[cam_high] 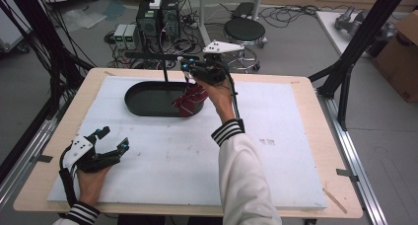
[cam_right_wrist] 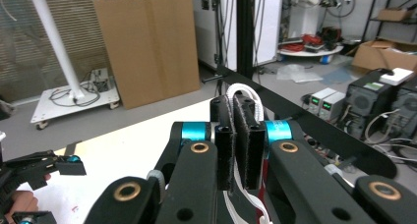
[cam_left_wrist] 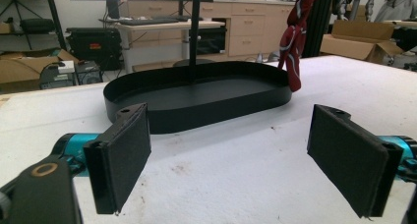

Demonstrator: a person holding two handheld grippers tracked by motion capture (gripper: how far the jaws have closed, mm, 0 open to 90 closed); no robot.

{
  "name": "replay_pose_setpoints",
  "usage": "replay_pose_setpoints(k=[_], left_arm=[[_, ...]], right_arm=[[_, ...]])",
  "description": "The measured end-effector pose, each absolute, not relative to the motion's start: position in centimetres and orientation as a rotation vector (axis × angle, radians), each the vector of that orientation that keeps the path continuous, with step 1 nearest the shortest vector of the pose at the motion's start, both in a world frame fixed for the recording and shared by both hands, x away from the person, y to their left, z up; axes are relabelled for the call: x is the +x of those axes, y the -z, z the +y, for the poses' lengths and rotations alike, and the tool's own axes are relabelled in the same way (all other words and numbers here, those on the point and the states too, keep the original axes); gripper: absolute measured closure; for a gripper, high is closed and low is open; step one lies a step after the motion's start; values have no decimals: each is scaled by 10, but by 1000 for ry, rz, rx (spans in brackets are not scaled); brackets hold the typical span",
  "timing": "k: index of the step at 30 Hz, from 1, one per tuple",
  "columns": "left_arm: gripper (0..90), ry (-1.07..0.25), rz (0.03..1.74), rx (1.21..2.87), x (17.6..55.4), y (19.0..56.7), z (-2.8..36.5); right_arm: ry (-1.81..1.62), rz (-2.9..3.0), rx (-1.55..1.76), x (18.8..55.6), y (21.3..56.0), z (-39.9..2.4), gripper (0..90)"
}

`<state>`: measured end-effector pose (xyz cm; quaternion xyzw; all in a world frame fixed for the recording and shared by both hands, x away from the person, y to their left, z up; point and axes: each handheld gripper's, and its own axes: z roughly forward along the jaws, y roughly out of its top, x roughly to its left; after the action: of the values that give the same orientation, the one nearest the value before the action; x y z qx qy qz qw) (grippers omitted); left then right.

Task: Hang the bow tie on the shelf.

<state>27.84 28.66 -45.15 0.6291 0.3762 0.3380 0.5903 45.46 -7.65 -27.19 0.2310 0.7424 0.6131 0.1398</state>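
The left gripper (cam_high: 112, 138) is held low near the front of the white table (cam_high: 162, 156), jaws wide apart with nothing between them. Farther back, a red and white cloth (cam_high: 191, 99) is pinched by the right gripper (cam_high: 190, 73) and hung over the black tray's (cam_high: 148, 99) right end.

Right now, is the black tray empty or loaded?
Empty: the black tray shows a bare floor; the red cloth hangs beside its rim from the right gripper.

Left gripper (cam_left_wrist: 228, 160): jaws wide apart, bare white mat (cam_left_wrist: 221, 184) ahead. Beyond it the black oval tray (cam_left_wrist: 196, 108) wall blocks passage; upright black post (cam_left_wrist: 195, 32) rises behind it.
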Motion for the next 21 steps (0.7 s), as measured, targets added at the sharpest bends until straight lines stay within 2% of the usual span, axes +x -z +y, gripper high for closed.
replay_pose_setpoints(k=[13,21], left_arm=[[168,-787,876,1464,278,452,287],[168,-786,876,1462,279,452,286]], right_arm=[[-1779,2111,735,494,270,-74,876],[-1744,2103,781,511,284,-78,876]])
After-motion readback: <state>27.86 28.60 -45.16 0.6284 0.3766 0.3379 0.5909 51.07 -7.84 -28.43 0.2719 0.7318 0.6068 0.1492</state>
